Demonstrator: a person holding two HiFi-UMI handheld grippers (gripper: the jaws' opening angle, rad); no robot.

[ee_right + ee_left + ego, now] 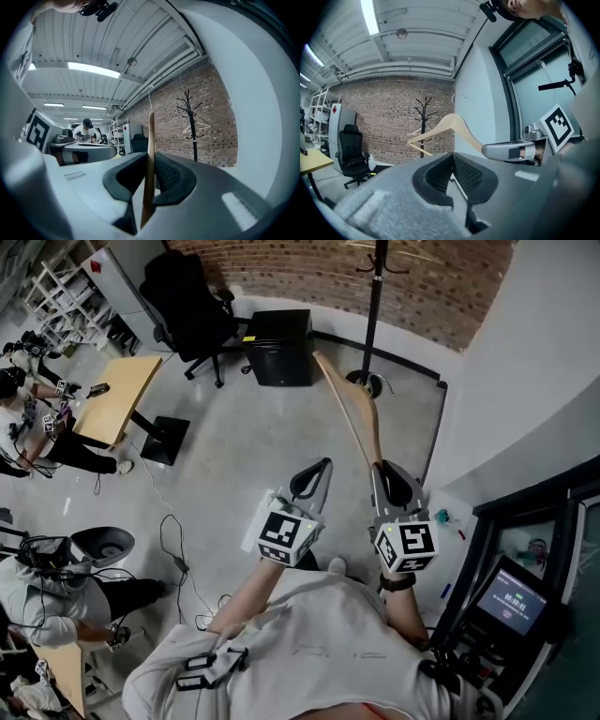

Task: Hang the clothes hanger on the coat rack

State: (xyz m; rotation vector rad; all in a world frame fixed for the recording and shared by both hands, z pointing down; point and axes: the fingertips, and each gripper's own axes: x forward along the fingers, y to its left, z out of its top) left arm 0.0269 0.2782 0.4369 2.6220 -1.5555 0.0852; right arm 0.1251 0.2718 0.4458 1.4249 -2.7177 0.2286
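1. Head view. The right gripper (pixel 380 468) has its fingers closed on one end of the wooden clothes hanger (pixel 352 404). The hanger reaches forward toward the coat rack (pixel 372 315) but stays apart from it. The left gripper (pixel 322 465) is just beside the right, carrying nothing. Bare floor (pixel 253 446) lies open ahead. A white wall (pixel 525 371) runs close along the right. A black cabinet (pixel 278 348) stands just left of the rack's base. An office chair (pixel 187 296) and a desk (pixel 117 395) stand farther left.
2. Left gripper view. The left gripper (pixel 453 157) has its fingers meeting at the tips, with nothing between them. Beyond them, the clothes hanger (pixel 450 124) slants up from the right gripper (pixel 511 151). The coat rack (pixel 424 117) stands against the brick wall (pixel 384 108).
3. Right gripper view. The right gripper (pixel 151 157) is clamped on the clothes hanger (pixel 151 131), which shows edge-on with its hook uppermost. The coat rack (pixel 193 126) stands to the right, well apart, with a pale second hanger (pixel 197 127) on it.
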